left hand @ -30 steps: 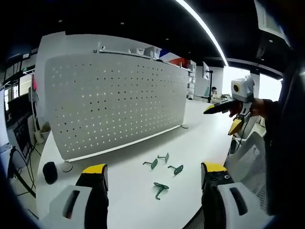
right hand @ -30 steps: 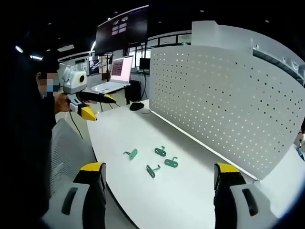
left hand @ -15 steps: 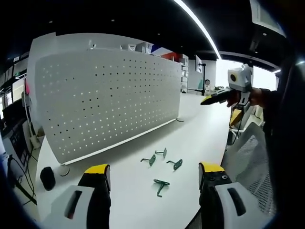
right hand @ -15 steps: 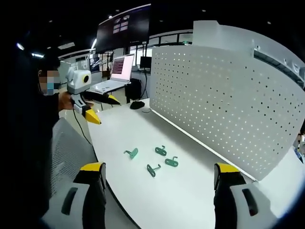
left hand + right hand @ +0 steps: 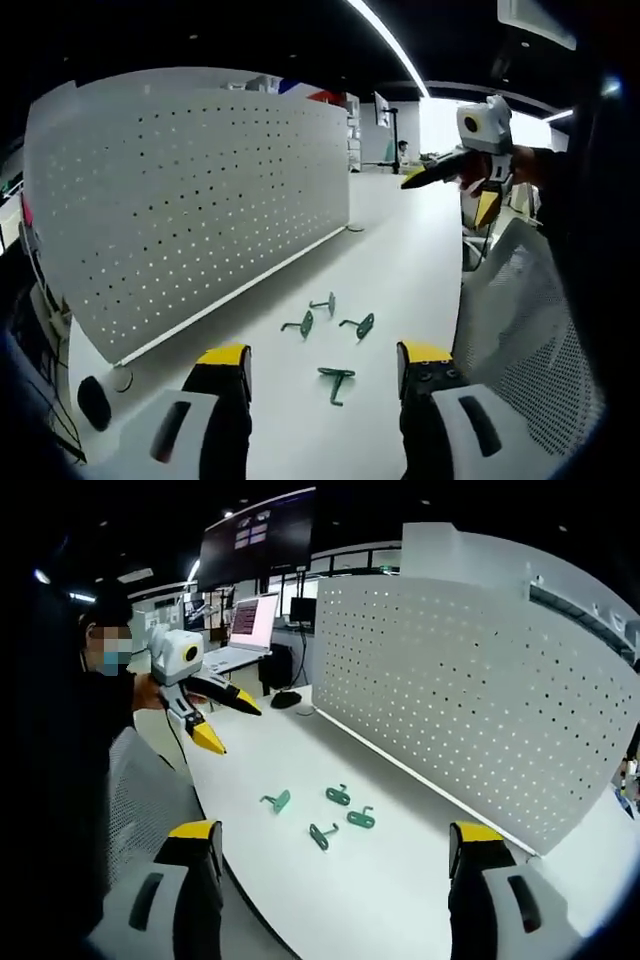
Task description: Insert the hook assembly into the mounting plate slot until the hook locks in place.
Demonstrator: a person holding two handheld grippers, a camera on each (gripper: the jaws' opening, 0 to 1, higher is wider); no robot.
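Left gripper view: the left gripper [image 5: 322, 370], jaws apart and empty, hovers just above four green hooks [image 5: 336, 378] lying on the white worktop [image 5: 400, 260] before the upright pegboard [image 5: 190, 190].

Right gripper view: the right gripper [image 5: 335, 852], jaws apart, stands back from the hooks [image 5: 322, 835].

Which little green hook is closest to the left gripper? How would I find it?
Start at the big white pegboard standing on the white table. Four green hooks lie in front of it. Yours is the lone hook nearest the left gripper, lying apart from the other three.

I see four green hooks [image 5: 332, 333] lying on the white table [image 5: 400, 260] before a pegboard [image 5: 190, 200]. My left gripper [image 5: 322, 362] hangs open above them.
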